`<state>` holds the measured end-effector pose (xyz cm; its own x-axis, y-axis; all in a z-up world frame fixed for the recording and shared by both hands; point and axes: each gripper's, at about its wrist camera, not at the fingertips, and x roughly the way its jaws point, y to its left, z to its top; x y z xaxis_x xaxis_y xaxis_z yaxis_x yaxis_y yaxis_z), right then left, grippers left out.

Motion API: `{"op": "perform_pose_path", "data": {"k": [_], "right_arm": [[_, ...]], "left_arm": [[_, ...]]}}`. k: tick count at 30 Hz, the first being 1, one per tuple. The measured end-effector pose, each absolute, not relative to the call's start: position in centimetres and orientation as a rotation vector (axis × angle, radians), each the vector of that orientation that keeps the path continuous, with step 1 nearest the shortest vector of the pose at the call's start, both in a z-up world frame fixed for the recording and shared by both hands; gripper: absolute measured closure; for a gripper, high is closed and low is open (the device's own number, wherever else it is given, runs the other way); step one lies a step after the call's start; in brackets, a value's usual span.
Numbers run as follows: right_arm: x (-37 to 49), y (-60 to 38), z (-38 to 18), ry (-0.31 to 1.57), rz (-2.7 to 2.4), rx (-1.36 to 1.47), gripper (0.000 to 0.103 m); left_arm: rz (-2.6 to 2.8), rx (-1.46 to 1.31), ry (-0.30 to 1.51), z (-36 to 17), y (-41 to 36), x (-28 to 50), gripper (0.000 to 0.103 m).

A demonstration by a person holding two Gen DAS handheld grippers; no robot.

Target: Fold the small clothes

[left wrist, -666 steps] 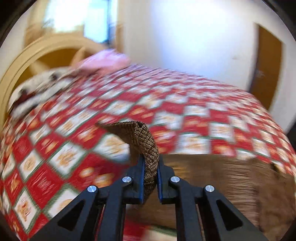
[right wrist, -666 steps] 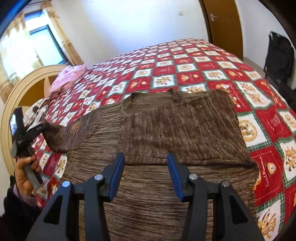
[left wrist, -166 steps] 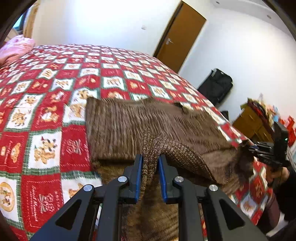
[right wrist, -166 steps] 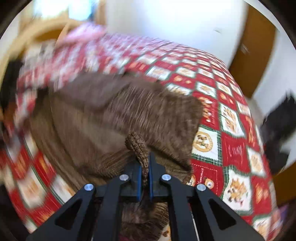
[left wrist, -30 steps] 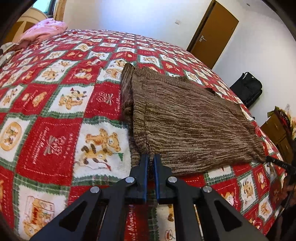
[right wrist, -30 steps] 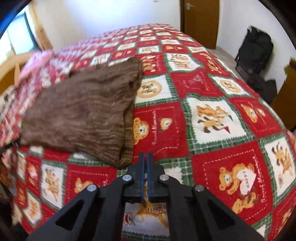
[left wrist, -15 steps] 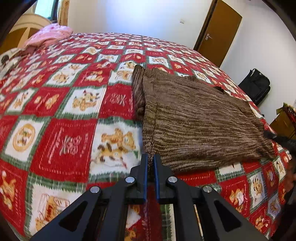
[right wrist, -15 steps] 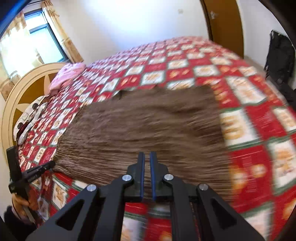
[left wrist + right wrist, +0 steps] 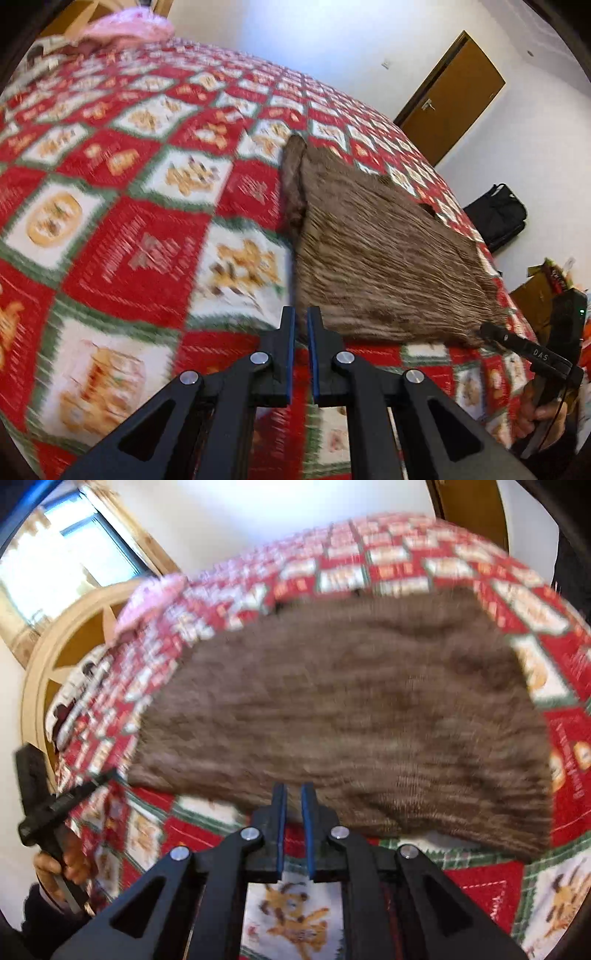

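Clothes: one brown sweater point(image 9: 380, 254), knitted and ribbed, folded into a flat four-sided slab; it lies on the bedspread point(image 9: 122, 240), out from the pillow.
Bedspread: one, quilted in red and white squares with green borders and printed animal figures.
Pillow: one pink pillow point(image 9: 125, 29), soft and rumpled, at the far end of the bedspread from the sweater.
Tongs: two black pairs with blue pads.
Left gripper point(image 9: 300, 325): fingers a narrow gap apart, nothing between them, tips just at the sweater's near corner.
Right gripper point(image 9: 291, 801): fingers likewise slightly apart and empty, tips at the sweater's near edge.
Door: one brown wooden door point(image 9: 448, 96), beyond the sweater.
Bag: one black bag point(image 9: 496, 218) on the floor beside the bed.
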<state>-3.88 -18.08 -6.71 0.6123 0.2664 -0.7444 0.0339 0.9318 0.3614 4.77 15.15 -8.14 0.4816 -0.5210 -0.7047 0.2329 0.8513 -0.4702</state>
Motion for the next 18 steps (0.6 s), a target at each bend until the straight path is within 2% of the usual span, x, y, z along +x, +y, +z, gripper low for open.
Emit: {"op": "perform_pose_path", "data": {"k": [2, 6, 7, 8, 12, 14, 18], "right_arm": [[-4.1, -17.2, -5.8, 0.859, 0.148, 0.337, 0.085], [-4.3, -15.3, -5.3, 0.816, 0.190, 0.311, 0.064], [-4.3, -15.0, -5.6, 0.820, 0.201, 0.315, 0.061], [-4.3, -14.9, -5.7, 0.823, 0.211, 0.323, 0.061], [-4.0, -14.2, -6.4, 0.845, 0.214, 0.322, 0.061], [-4.1, -14.4, -6.6, 0.855, 0.216, 0.332, 0.061], [-4.2, -14.6, -6.7, 0.864, 0.208, 0.338, 0.061]], "left_arm": [[-0.483, -0.394, 0.943, -8.2, 15.0, 4.4, 0.096], [-0.492, -0.524, 0.909, -8.5, 14.8, 4.0, 0.094], [-0.476, -0.524, 0.913, -8.8, 14.6, 4.0, 0.086], [-0.458, -0.507, 0.932, -9.1, 14.2, 4.1, 0.071], [-0.484, -0.513, 0.919, -9.4, 13.4, 4.1, 0.056], [-0.512, -0.498, 0.906, -9.3, 12.9, 3.9, 0.041], [-0.473, -0.344, 0.872, -7.8, 11.7, 2.8, 0.039]]}}
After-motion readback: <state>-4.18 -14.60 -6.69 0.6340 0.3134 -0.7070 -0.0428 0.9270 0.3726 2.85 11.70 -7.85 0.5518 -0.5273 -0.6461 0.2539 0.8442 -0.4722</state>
